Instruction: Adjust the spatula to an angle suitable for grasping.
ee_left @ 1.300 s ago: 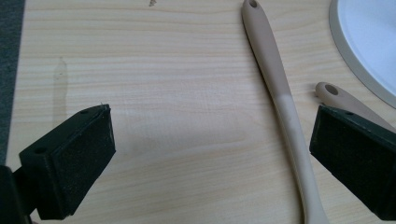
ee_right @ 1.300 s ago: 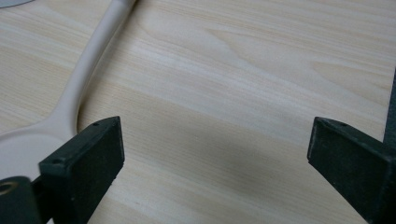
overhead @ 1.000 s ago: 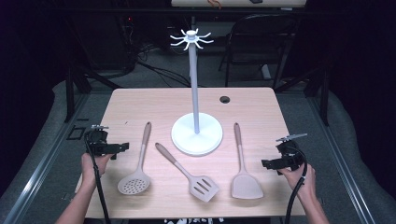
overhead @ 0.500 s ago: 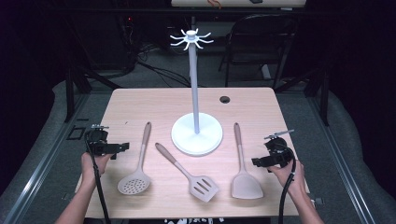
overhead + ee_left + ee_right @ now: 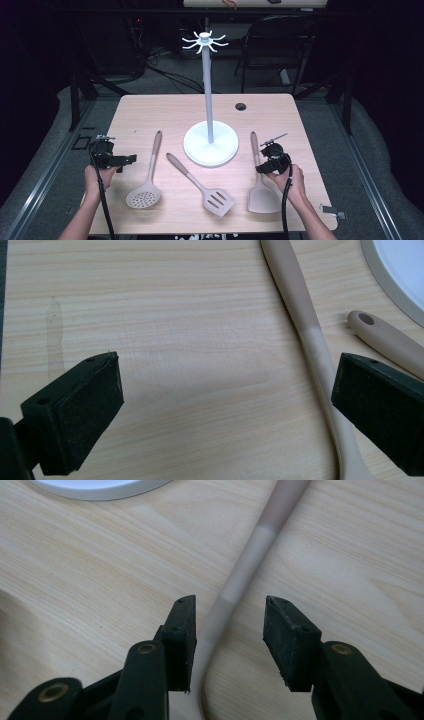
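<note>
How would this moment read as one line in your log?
right gripper: open, jaws astride solid turner handle | left gripper: open, beside skimmer | slotted turner: flat on table | stand: hooks bare

A dark lab: black curtains, floor cables [image 5: 165,75], lone wooden table [image 5: 150,107]

The right tool [image 5: 269,156] has moved inward over the solid spatula's handle [image 5: 239,577], its jaws straddling it.
</note>
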### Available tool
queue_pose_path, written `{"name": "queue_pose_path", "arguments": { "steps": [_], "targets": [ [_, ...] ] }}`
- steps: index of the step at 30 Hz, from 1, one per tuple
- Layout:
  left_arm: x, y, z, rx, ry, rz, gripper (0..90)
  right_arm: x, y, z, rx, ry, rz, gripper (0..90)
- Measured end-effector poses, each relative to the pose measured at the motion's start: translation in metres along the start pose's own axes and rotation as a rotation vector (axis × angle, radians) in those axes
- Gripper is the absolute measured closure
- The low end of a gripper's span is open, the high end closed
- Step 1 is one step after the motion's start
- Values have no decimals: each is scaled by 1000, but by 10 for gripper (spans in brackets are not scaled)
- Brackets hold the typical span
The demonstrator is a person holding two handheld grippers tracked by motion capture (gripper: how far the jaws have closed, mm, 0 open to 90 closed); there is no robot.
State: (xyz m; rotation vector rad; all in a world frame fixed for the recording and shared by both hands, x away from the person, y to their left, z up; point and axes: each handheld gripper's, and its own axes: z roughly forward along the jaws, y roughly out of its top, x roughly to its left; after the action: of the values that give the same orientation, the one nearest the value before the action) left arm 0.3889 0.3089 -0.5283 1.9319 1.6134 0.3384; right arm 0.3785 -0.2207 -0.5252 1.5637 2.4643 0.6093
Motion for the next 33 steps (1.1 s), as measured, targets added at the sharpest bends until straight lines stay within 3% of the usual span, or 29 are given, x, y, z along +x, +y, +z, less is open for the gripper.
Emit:
{"name": "queue_pose_path", "arguments": {
  "steps": [2,3,4,7,13,19,30,31,33],
  "targets": [
    [0,0,-1,3,-2,-4,2,2,1,3,15,11,8,606],
    [0,0,0,4,-1,-4,2,3,1,6,-8,21,27,613],
    [0,0,0,2,2,-3,2,2,2,5,26,9,10,617],
    [-1,0,1,7,-2,3,2,5,2,9,23,9,25,628],
    [-2,1,3,9,-6,13,2,6,2,17,68,-12,13,644],
    [-2,2,2,1,-6,13,2,6,1,19,62,-23,9,658],
    [0,0,1,-4,-12,13,2,1,1,13,106,-21,-40,679],
    [0,0,1,-4,-12,13,2,2,0,13,100,-33,-37,682],
    [1,0,0,-5,3,12,3,3,1,10,144,-62,-80,687]
  ]
}}
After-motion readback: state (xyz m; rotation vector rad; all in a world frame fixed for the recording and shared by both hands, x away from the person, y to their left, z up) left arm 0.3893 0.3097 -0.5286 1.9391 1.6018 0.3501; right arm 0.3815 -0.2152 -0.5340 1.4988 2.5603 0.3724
